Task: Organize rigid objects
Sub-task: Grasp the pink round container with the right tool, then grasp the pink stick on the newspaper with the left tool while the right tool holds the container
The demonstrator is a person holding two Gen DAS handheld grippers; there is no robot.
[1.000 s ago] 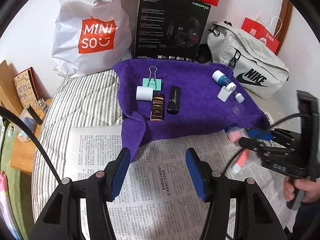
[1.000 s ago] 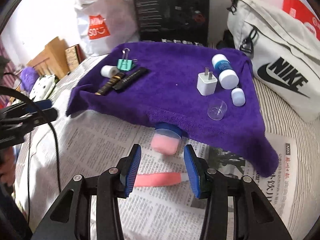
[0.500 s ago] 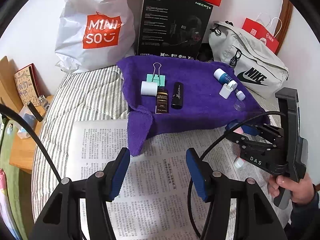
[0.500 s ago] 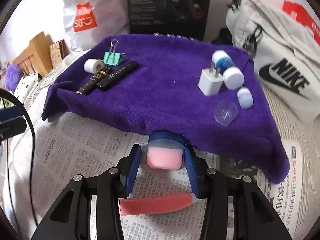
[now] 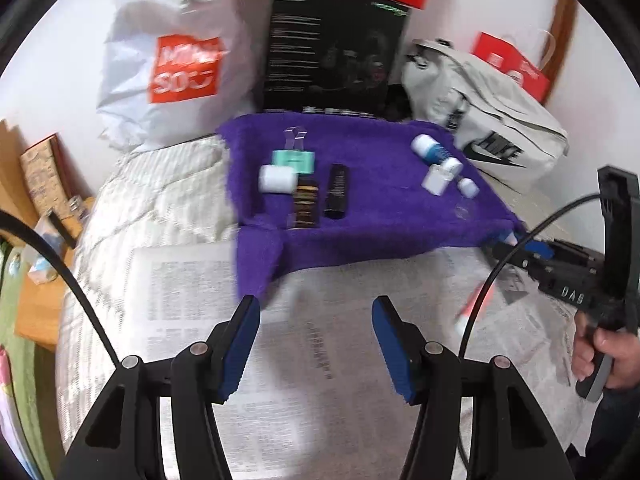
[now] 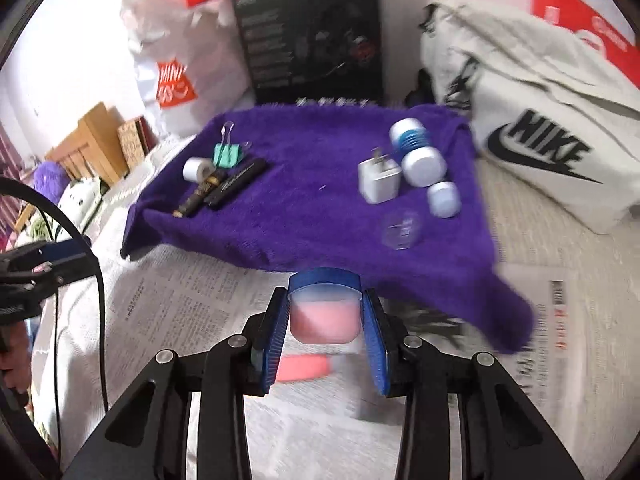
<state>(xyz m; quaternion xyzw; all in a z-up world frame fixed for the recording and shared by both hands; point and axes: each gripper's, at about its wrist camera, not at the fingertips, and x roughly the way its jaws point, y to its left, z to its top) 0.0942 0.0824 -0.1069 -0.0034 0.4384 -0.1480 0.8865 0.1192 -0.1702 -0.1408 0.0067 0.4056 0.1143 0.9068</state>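
My right gripper (image 6: pixel 325 312) is shut on a small pink jar with a blue lid (image 6: pixel 324 312), held just above the newspaper at the near edge of the purple towel (image 6: pixel 304 184). Below it a pink tube (image 6: pixel 302 367) lies on the paper. On the towel sit a white plug (image 6: pixel 378 182), a blue-and-white bottle (image 6: pixel 414 148), a small white cap (image 6: pixel 443 199), a clear cup (image 6: pixel 402 230), a teal binder clip (image 6: pixel 227 154), a white roll (image 6: pixel 196 169) and two dark tubes (image 6: pixel 236 184). My left gripper (image 5: pixel 316 340) stands open over bare newspaper with nothing between its fingers.
A white shopping bag (image 5: pixel 176 60), a black box (image 5: pixel 332 48) and a grey bag (image 5: pixel 488 120) line the wall behind the towel. Newspaper (image 5: pixel 304 360) covers the striped bed in front. A wooden stand (image 5: pixel 36 280) sits off the left edge.
The right gripper slid forward around the pink jar, closed on it and lifted it slightly toward the towel. The left gripper stayed open in place.
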